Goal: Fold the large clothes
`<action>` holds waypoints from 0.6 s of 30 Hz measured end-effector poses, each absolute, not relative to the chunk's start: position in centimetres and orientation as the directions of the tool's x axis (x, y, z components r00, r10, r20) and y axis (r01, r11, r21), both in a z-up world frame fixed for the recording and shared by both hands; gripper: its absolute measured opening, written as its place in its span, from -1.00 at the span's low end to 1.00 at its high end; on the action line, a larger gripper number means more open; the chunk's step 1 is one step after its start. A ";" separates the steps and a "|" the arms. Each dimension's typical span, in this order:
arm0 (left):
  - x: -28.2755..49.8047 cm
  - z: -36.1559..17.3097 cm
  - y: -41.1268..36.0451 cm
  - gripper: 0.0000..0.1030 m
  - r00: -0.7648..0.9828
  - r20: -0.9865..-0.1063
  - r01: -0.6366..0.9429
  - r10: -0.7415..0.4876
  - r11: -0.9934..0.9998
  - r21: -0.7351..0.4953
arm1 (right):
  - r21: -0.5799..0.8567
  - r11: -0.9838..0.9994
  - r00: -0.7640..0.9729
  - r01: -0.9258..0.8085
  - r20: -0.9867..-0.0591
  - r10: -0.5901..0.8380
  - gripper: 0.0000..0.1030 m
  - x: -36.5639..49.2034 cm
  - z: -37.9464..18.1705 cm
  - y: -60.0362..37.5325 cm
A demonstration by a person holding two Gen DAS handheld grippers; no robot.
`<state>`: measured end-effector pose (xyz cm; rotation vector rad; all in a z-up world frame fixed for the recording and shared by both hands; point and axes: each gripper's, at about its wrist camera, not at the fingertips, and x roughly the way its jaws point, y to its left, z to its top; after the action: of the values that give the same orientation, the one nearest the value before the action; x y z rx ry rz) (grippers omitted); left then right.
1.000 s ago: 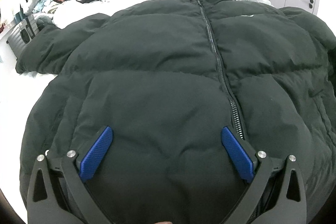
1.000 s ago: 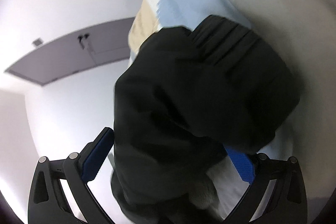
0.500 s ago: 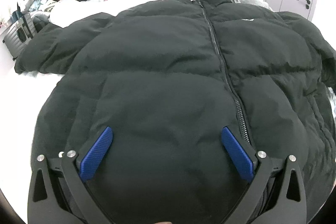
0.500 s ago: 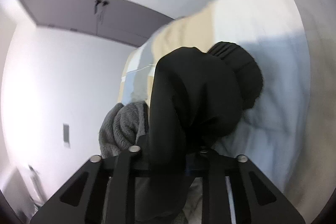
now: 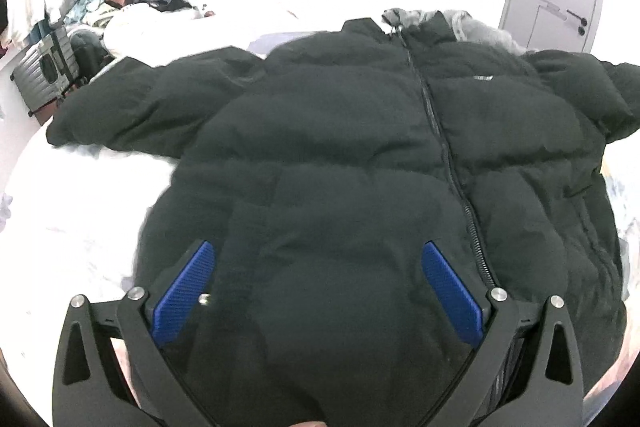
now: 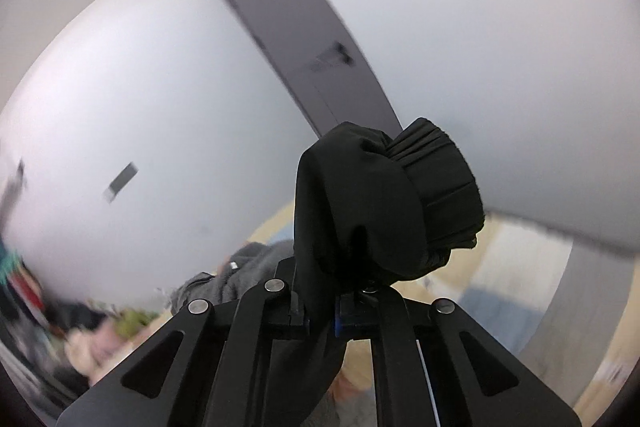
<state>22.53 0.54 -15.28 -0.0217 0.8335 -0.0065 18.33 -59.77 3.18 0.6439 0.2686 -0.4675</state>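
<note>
With the black puffer jacket [image 5: 360, 155] spread front-up across the bed [image 5: 72, 227], the right hand-held gripper [image 6: 322, 319] is clamped on its raised sleeve cuff [image 6: 436, 187] while the left hand-held gripper [image 5: 316, 291] hovers wide open over the hem, so the sleeve fold is judged in hand and next calls for carrying the cuff inward across the chest.

right tongs [image 6: 322, 321] pads hidden by black jacket sleeve [image 6: 372, 211]; room behind blurred; jacket hem [image 5: 320, 367] cut off below
</note>
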 end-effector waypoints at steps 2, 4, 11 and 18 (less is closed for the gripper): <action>22.2 -14.6 0.8 1.00 0.687 -0.726 0.009 -0.018 1.000 -0.016 | 0.435 0.762 0.871 0.480 -0.344 -0.352 -0.91 18.5 6.5 -56.0; 21.8 -14.0 1.0 1.00 0.700 -0.714 0.024 -0.027 1.000 -0.014 | 0.346 0.814 0.876 0.466 -0.309 -0.370 -0.90 18.8 9.3 -51.9; 21.1 -13.0 2.6 1.00 0.739 -0.672 0.042 -0.045 0.999 -0.020 | 0.050 0.941 0.929 0.334 -0.184 -0.320 -0.90 19.1 15.0 -35.5; 21.0 -12.6 5.5 1.00 0.757 -0.652 0.016 -0.039 0.999 -0.042 | -0.237 0.965 0.978 0.109 -0.148 -0.147 -0.86 23.0 14.3 -21.2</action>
<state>21.01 5.47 -12.63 -0.0345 0.7108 -0.0300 22.99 -21.19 14.30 -0.2303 0.1657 -0.1300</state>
